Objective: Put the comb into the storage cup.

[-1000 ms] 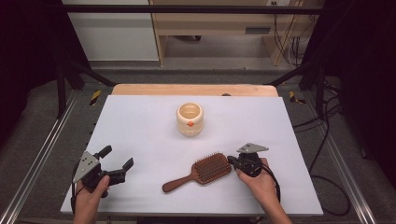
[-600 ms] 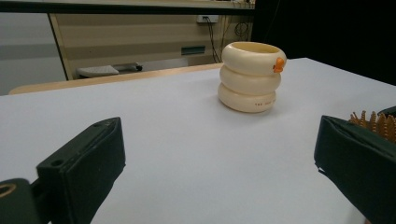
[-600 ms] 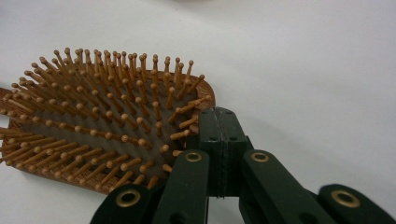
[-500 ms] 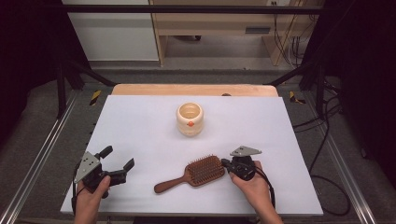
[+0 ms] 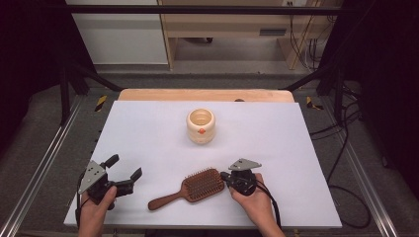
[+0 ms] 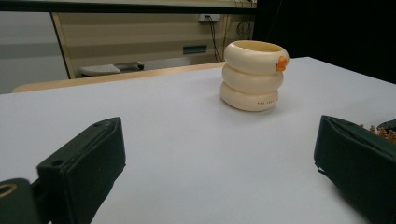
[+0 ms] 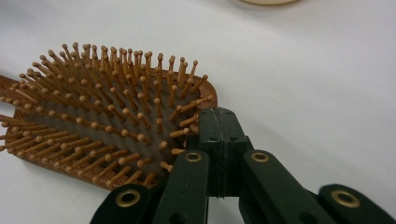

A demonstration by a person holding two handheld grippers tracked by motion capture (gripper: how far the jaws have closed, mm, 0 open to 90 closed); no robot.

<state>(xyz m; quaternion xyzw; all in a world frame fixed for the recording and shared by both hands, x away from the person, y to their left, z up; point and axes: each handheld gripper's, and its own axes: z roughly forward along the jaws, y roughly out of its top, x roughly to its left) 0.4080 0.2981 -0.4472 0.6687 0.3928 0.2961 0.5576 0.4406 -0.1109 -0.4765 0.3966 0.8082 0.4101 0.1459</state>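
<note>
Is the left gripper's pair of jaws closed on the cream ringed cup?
No, the left gripper stands open near the table's front left, well apart from the cream ringed cup.

The right gripper point(image 7: 219, 122), jaws pressed together, touches the wooden hairbrush point(image 7: 98, 126) head's edge.

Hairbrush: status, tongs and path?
Right tongs shut, tips against hairbrush head edge. Left tongs open, nothing between. Brush flat, bristles up. Cream ringed cup stands well apart.
</note>
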